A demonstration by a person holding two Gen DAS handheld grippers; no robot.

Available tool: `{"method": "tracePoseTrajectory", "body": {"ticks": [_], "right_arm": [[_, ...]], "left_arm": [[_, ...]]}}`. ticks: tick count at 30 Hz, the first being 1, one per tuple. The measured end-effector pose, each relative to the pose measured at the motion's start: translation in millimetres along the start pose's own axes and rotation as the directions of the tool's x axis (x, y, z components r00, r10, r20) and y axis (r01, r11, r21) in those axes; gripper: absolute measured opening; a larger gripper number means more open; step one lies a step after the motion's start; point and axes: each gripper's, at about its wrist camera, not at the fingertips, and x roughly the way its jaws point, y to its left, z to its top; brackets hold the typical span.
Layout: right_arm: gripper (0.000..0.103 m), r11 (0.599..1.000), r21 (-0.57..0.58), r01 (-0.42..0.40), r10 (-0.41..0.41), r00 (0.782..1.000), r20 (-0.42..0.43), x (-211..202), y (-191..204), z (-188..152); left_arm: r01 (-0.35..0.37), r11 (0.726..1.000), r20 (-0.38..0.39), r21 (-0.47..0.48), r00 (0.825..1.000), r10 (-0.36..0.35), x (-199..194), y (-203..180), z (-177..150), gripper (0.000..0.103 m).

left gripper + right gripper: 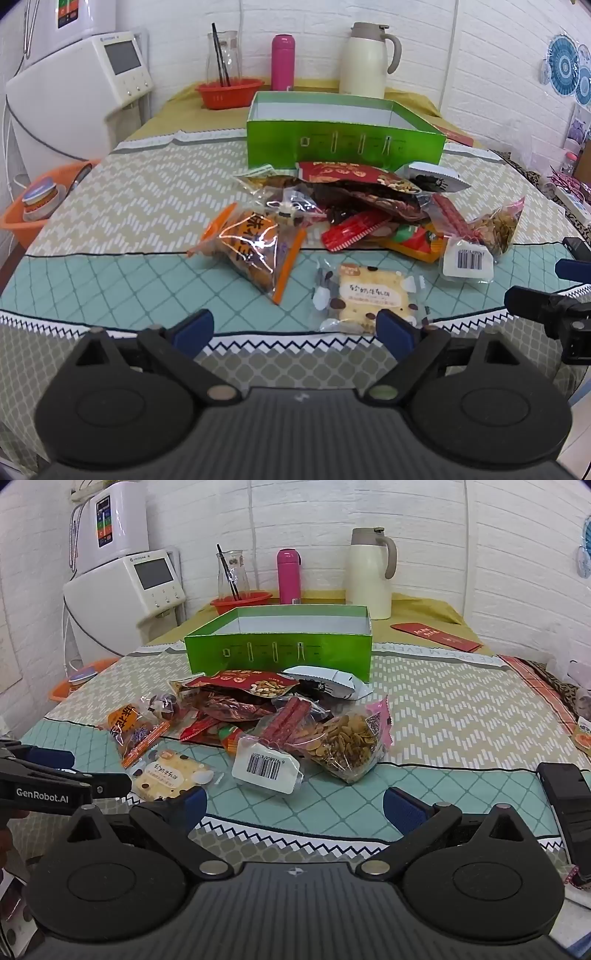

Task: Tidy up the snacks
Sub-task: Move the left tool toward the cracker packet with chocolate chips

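**Snack pile lying loose ahead of two empty hand-held grippers**

The snacks are sitting in a heap on the worktop [110,206], just beyond both hand-held grippers and in front of the open green box [343,146]. Nearest the left hand-held gripper [295,326] a clear-wrapped yellow cake packet [364,297] is lying just past its right fingertip, apparently not touched by it. Further ahead and slightly to that gripper's left an orange-edged bag [251,247] is resting, with a red peanut pouch [354,175] lying farther off, just before the box wall. The left hand-held gripper is standing wide open and holding nothing.

The right hand-held gripper [295,806] is also gaping at its widest with nothing between its blue pads. Just ahead of it, a little to its left, a white barcode-labelled packet [264,766] is lying flat, and a clear bag of seeds [347,742] is sitting just beyond that, slightly to the right. The left hand-held gripper is showing at this one's left side, near the yellow cake packet.

Behind the box, a pink bottle [282,62], a cream jug [369,61] and a red basket [229,92] are standing at the far end of the worktop.
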Motion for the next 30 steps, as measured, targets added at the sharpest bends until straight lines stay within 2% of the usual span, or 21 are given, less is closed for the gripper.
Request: {"method": "tracePoseTrajectory", "body": {"ticks": [7,14,17,19,20,22,23,24,25,27,28,29,30], "right_arm": [[0.103,1.0,-0.008,-0.004,0.004,1.0,-0.004,2,2,0],[0.103,1.0,-0.013,-0.023,0.023,1.0,-0.012,6,2,-1],[0.103,0.993,-0.047,-0.112,0.112,0.994,0.017,6,5,-4],[0.103,0.983,-0.102,-0.15,0.158,0.984,0.076,5,13,-6],[0.103,0.978,-0.134,-0.159,0.171,0.981,0.088,7,19,-8],[0.103,0.965,-0.201,-0.169,0.178,0.983,0.031,14,32,-8],[0.103,0.96,-0.205,-0.192,0.186,0.981,-0.048,19,35,-9],[0.103,0.953,-0.226,-0.199,0.186,0.979,-0.08,25,39,-10],[0.103,0.951,-0.211,-0.225,0.21,0.974,-0.09,28,42,-10],[0.103,0.947,-0.183,-0.263,0.247,0.963,-0.105,33,47,-10],[0.103,0.947,-0.165,-0.277,0.263,0.96,-0.099,35,48,-10],[0.103,0.946,-0.15,-0.287,0.275,0.957,-0.095,37,49,-10],[0.103,0.947,-0.146,-0.286,0.274,0.957,-0.099,39,50,-9]], "left_arm": [[0.003,1.0,0.0,-0.002,1.0,-0.003,-2,3,-2,0.089],[0.035,0.999,-0.003,-0.015,0.999,-0.035,2,5,0,0.089],[0.107,0.992,-0.014,-0.069,0.994,-0.108,3,17,2,0.089],[0.184,0.979,0.013,-0.085,0.983,-0.183,4,26,2,0.089],[0.217,0.972,0.001,-0.089,0.976,-0.217,5,30,4,0.089],[0.276,0.955,0.006,-0.106,0.961,-0.277,6,34,6,0.089],[0.288,0.954,0.016,-0.086,0.957,-0.288,7,33,8,0.088],[0.295,0.953,0.002,-0.072,0.955,-0.296,8,32,10,0.088],[0.281,0.958,-0.047,-0.059,0.958,-0.284,11,31,11,0.087],[0.271,0.962,-0.085,-0.032,0.958,-0.272,15,29,14,0.083],[0.284,0.959,-0.092,-0.022,0.954,-0.285,17,28,14,0.074],[0.297,0.955,-0.138,-0.026,0.945,-0.298,21,30,15,0.059],[0.308,0.951,-0.157,-0.029,0.938,-0.309,25,31,16,0.054]]}}
